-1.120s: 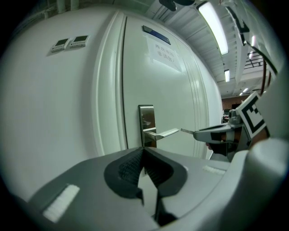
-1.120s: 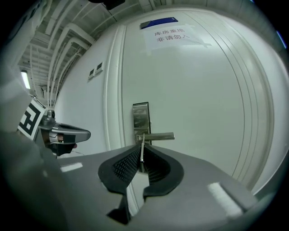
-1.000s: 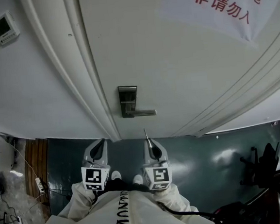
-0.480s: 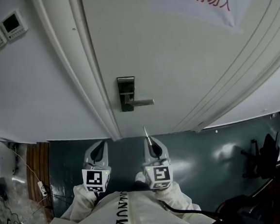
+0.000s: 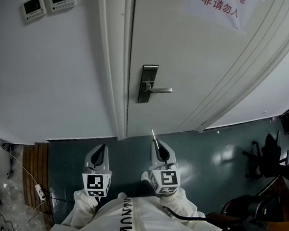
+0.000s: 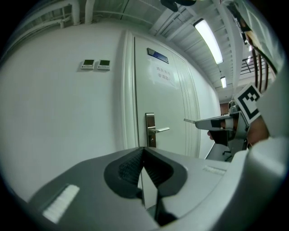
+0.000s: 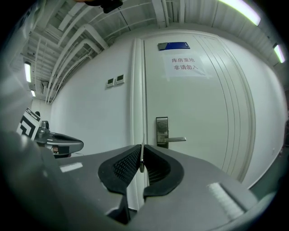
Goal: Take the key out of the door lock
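The silver lock plate [image 5: 148,82] with its lever handle [image 5: 161,90] sits on the white door, well ahead of both grippers. I see no key in it. My right gripper [image 5: 156,145] is shut on a thin silver key [image 5: 153,135] that sticks out forward past its tips. In the right gripper view the key [image 7: 142,157] stands edge-on between the pads, with the lock plate [image 7: 162,131] beyond. My left gripper [image 5: 101,154] is held level beside it, shut and holding nothing. From the left gripper view the lock plate [image 6: 150,129] and the right gripper [image 6: 220,122] both show.
A paper notice [image 5: 222,0] with red characters hangs on the door. Two wall control panels [image 5: 47,2] sit left of the door frame [image 5: 116,64]. A dark chair [image 5: 263,160] stands at the right, with cables and a wooden panel [image 5: 33,170] at the left on the dark floor.
The head view has swung, so the lock plate now lies further right and higher. Both grippers keep their pose, and the key stays in the right one.
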Available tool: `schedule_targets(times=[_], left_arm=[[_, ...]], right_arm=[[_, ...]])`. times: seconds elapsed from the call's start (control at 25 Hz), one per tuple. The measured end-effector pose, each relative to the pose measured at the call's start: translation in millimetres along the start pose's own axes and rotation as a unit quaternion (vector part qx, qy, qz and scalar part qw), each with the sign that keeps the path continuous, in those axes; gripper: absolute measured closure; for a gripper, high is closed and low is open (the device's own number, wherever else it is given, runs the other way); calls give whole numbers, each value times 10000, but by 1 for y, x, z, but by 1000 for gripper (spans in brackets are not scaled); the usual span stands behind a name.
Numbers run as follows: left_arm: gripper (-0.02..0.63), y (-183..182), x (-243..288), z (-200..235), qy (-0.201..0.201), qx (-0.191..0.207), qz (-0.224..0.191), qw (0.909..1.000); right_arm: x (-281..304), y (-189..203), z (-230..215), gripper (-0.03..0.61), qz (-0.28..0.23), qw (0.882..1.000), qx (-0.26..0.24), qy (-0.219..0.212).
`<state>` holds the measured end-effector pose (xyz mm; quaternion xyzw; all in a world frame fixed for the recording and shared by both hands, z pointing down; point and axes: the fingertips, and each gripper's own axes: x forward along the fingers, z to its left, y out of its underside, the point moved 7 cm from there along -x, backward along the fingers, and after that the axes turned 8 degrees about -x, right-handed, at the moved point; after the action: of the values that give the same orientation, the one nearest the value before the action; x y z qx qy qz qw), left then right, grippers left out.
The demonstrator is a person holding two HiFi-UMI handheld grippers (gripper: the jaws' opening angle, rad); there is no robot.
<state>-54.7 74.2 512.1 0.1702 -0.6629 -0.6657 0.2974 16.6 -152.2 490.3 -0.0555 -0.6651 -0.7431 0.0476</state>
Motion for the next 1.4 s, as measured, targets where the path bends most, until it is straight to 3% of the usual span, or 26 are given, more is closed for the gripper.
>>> schedule_targets(times=[0.44,1.04,1.4], left_arm=[[614,16,-52,-1,221,-203,-40,9995],[614,-3,-44,-73,326,6,-259,9991],[614,-10,-44,-85,187,111,-243,9995]], right_arm=[[-56,-3,38,555,105,9996,-12,276],[-99,12,-15,555,40,9991,173,379],[-98,12,-25,555,-39,9996,211,191]])
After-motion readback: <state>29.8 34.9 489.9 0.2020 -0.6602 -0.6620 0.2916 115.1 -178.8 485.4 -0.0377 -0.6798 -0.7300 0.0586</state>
